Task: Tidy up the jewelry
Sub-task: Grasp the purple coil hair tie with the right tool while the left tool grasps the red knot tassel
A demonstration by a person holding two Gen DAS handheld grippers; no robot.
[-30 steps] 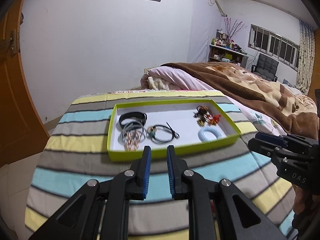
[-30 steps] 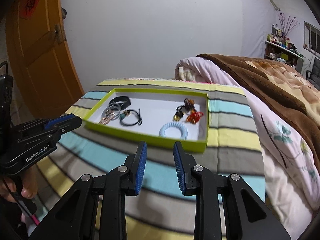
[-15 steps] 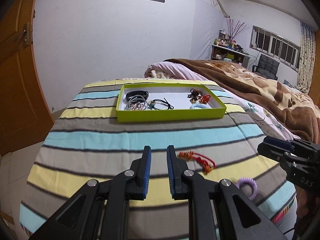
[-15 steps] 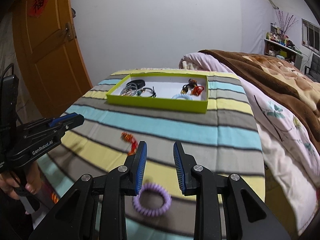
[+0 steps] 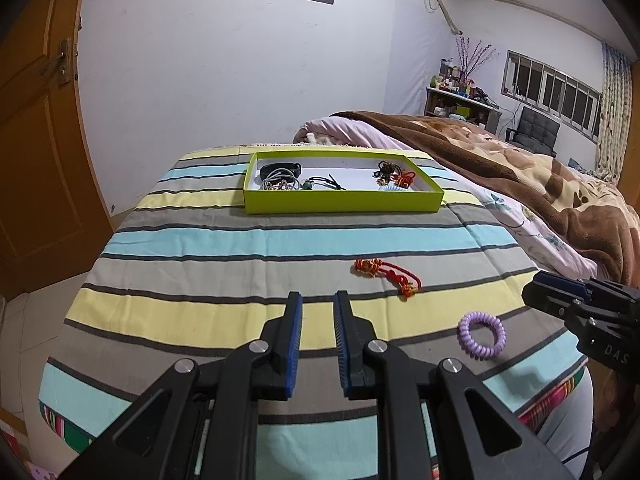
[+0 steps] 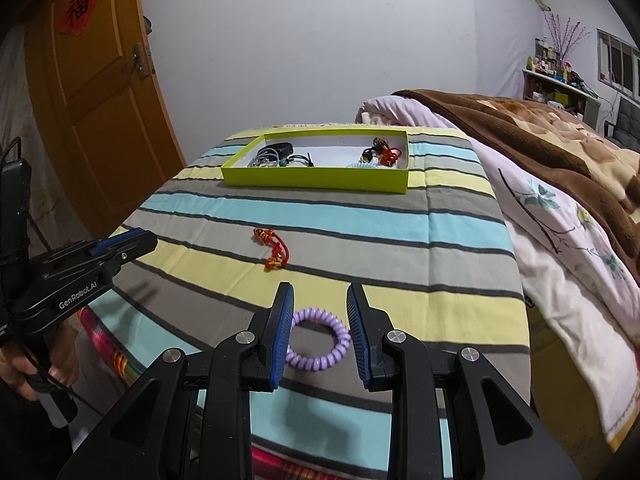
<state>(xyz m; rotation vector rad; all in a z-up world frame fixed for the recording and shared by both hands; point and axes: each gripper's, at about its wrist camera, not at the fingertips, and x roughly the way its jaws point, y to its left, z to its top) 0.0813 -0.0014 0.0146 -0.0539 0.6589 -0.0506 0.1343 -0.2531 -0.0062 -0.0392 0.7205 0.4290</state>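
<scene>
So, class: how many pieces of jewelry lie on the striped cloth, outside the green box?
2: a red knotted cord mid-cloth, and a purple coil band nearer, seen between the right tool's fingers.

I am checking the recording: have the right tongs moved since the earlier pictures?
Yes. The right tongs have drawn back from the green tray, which now looks farther away, and they now frame the purple coil band.

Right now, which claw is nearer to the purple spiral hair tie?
Right. The right claw frames the purple spiral hair tie between its open fingers. The left claw hovers off to one side of it.
</scene>
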